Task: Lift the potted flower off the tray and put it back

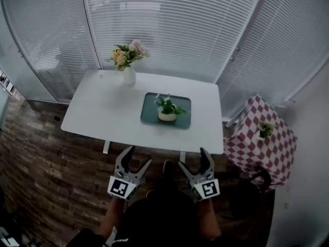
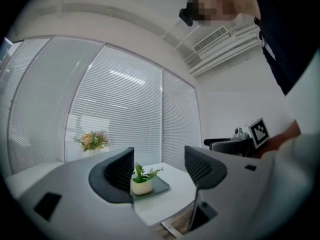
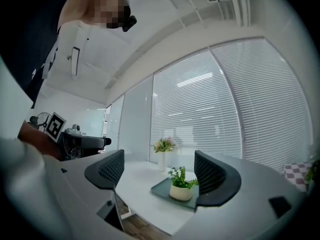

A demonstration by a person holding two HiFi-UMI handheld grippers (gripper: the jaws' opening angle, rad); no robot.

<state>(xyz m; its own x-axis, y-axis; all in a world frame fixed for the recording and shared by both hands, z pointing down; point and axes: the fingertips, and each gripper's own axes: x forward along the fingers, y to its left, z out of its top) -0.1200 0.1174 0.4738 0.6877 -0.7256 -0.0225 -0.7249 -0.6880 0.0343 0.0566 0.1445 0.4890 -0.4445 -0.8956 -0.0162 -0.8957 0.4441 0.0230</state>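
Note:
The potted flower (image 1: pixel 167 110), a small green plant in a cream pot, stands on a dark green tray (image 1: pixel 151 112) on the white table (image 1: pixel 103 112). Both grippers hover in front of the table's near edge, well short of the pot. My left gripper (image 1: pixel 138 156) is open with nothing between its jaws, and so is my right gripper (image 1: pixel 193 157). In the left gripper view the pot (image 2: pixel 141 184) and tray (image 2: pixel 161 186) show far off between the open jaws of the left gripper (image 2: pixel 159 156). The right gripper view frames the pot (image 3: pixel 181 190) and tray (image 3: pixel 160 190) beyond the right gripper (image 3: pixel 159 159).
A white vase of mixed flowers (image 1: pixel 128 60) stands at the table's far left. A side table with a pink checked cloth (image 1: pixel 262 138) and a small plant is at the right. Window blinds close off the back. The floor is wood planks.

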